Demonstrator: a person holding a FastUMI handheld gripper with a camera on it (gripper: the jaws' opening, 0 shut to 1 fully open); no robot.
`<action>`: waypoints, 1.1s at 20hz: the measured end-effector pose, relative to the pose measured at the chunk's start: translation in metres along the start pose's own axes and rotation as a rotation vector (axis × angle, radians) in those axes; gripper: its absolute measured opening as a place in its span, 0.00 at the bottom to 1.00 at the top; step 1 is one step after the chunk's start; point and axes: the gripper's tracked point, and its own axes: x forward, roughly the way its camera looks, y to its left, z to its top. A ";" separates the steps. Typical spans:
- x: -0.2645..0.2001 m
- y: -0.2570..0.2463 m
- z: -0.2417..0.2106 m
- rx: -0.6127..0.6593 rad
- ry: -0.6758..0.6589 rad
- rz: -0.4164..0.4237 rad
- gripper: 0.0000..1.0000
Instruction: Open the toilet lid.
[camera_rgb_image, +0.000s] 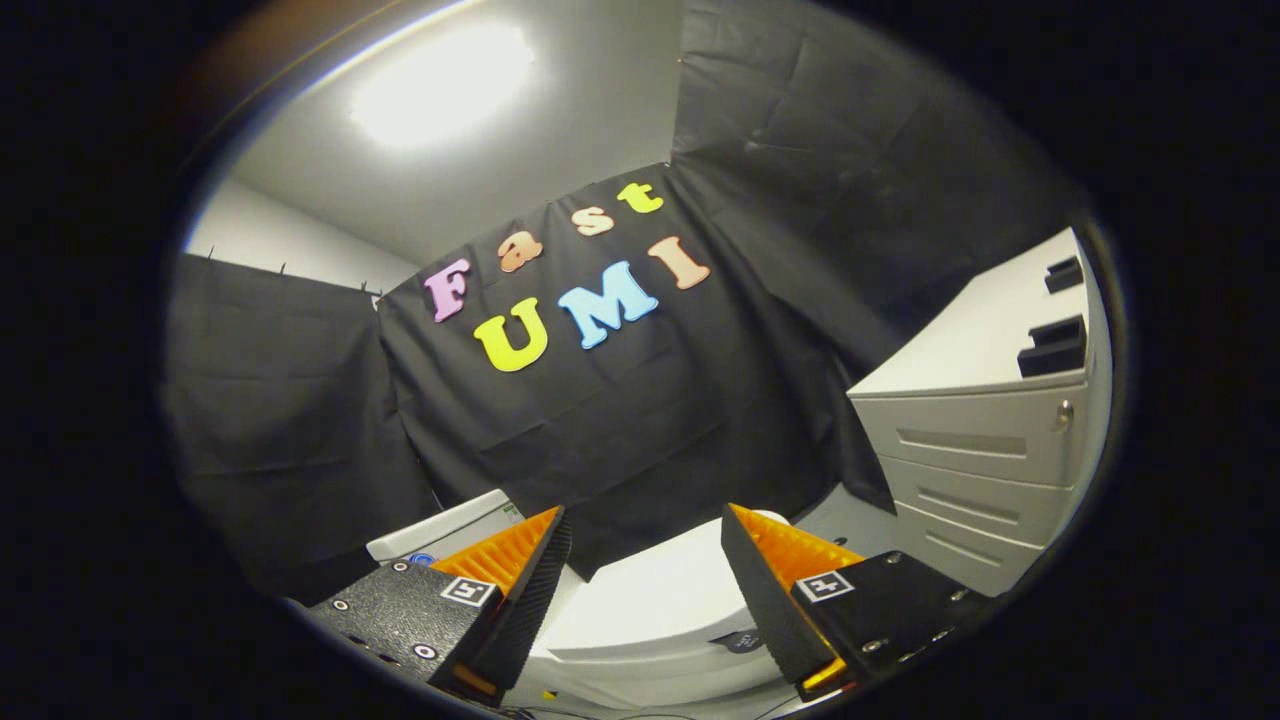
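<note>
The claw (645, 525) is spread wide here, its two fingers well apart, and there is nothing gripped between them. Left finger (520, 580) leans in from one side, right finger (770, 590) from the other, both tips tilted toward the middle, and the gap between them is open air with the toilet showing through it.

And there is the toilet lid (655, 600), white and smooth, lying down flat and closed, sitting between and just beyond the fingers, below their tips. Neither finger is touching it as far as can be seen; whether the lower parts of the fingers are near its surface is hard to tell from this angle. Under the lid the white bowl rim (640, 680) curves around.

Behind the left finger, a white tank top (450, 530) pokes out, with a small blue round mark on it, too small to make out.

Off to the right, beyond the right finger, stands a pale drawer cabinet (985, 450) with three drawer fronts stacked one above another and a small round lock at the upper drawer's corner. On its flat top rest two dark blocks (1055, 345), one behind the other.

Black cloth (650, 420) hangs all around as the booth's wall, creased and draped down behind the toilet. Overhead, a bright ceiling light (440, 85) glares on the pale ceiling.
</note>
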 end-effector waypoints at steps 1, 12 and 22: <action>0.002 -0.006 -0.006 0.024 0.009 -0.016 0.93; 0.004 -0.069 -0.085 0.252 0.132 -0.183 0.93; 0.024 -0.095 -0.168 0.482 0.270 -0.249 0.93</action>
